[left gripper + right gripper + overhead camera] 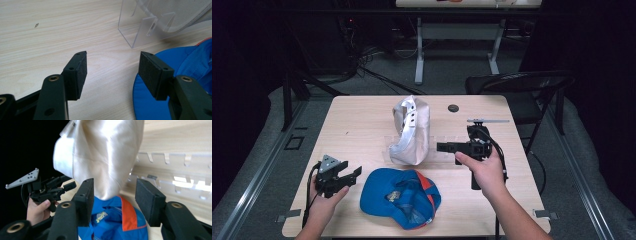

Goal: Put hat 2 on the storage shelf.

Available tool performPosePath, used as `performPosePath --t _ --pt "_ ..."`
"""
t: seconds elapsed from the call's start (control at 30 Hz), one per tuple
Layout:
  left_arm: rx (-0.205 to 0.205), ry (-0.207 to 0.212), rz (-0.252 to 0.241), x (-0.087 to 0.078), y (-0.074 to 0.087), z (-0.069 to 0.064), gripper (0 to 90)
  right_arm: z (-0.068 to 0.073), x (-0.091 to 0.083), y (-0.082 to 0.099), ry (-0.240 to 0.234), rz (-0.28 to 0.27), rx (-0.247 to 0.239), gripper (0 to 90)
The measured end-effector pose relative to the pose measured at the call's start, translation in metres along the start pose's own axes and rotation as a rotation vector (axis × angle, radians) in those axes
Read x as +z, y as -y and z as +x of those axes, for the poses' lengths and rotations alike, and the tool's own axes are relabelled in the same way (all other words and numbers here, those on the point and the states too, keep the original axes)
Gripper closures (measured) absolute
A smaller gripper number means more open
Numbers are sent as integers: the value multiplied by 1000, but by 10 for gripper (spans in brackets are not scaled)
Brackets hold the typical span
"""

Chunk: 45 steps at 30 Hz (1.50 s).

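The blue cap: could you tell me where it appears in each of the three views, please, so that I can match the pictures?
High view: the blue cap lies upside down at the table's near edge, between the two hands.
Left gripper view: its blue brim fills the lower right corner, beside the right-hand jaw.
Right gripper view: it sits bottom centre, between the jaws.
Shared landmark: the white cap on the clear stand, just beyond it.

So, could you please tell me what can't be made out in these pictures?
- Blue cap label: too small in the high view, blurred in the right gripper view.
- Clear rack: the white cap covers its middle in the high view.
- Dark disc: too small to identify.
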<state>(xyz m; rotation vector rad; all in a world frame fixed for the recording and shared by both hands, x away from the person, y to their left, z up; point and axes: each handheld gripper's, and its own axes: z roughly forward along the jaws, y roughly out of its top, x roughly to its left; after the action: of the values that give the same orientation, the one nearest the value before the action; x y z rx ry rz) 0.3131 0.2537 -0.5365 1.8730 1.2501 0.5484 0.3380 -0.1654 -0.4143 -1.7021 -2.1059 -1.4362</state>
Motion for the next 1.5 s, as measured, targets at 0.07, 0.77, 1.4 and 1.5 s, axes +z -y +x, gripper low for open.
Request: performPosePath --t 0.07,0.77,1.4,1.5 --pt "-5 12 -2 0 0 0 403 -6 0 10 -9 7 2 446" --pt "65 57 32 5 2 -13 493 -47 37 108 69 130 44 601" --pt "96 31 42 7 5 -15 479 -46 61 135 -42 240 110 551" --pt "98 34 43 7 5 -16 477 -47 63 137 -67 244 127 551"
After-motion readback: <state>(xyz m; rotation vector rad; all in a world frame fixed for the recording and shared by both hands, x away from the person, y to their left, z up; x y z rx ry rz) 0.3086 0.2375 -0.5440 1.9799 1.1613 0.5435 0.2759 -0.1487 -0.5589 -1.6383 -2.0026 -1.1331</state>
